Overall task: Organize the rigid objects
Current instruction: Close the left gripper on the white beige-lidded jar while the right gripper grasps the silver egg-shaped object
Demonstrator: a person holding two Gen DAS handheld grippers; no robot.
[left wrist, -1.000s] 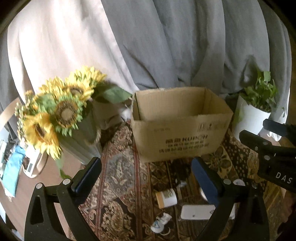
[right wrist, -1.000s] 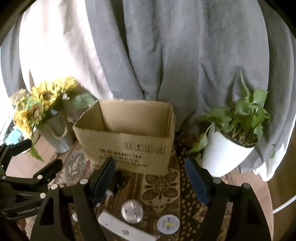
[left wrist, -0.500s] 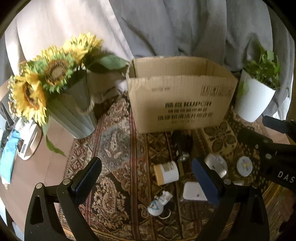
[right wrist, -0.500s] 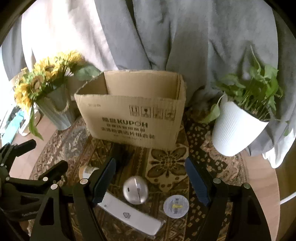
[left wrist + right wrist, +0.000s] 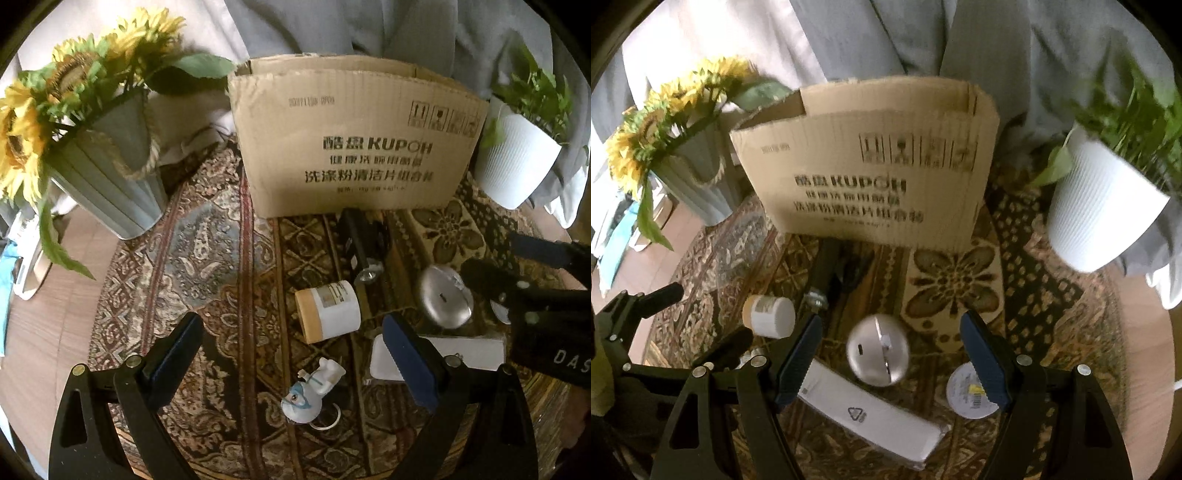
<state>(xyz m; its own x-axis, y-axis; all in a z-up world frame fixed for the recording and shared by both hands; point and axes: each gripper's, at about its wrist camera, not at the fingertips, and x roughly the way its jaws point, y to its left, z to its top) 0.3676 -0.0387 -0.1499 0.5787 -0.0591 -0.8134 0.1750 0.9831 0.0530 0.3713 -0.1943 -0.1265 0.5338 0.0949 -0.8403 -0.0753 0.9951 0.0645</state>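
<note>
An open cardboard box (image 5: 354, 147) (image 5: 871, 173) stands at the back of a patterned rug (image 5: 207, 258). In front of it lie a white jar with a tan lid (image 5: 328, 312) (image 5: 770, 315), a black flashlight (image 5: 360, 247) (image 5: 822, 273), a silver dome (image 5: 443, 301) (image 5: 877, 349), a long white box (image 5: 461, 352) (image 5: 871, 413), a small white figurine with a ring (image 5: 310, 391) and a round white disc (image 5: 966, 397). My left gripper (image 5: 291, 363) is open above the figurine. My right gripper (image 5: 890, 358) is open around the silver dome.
A grey vase of sunflowers (image 5: 92, 155) (image 5: 690, 166) stands left of the box. A white potted plant (image 5: 517, 158) (image 5: 1100, 218) stands right of it. Grey cloth (image 5: 369, 26) hangs behind. Wooden floor (image 5: 48, 325) borders the rug.
Both grippers have come down and forward toward the objects on the rug. The box and objects look larger and closer. Both stay open.
</note>
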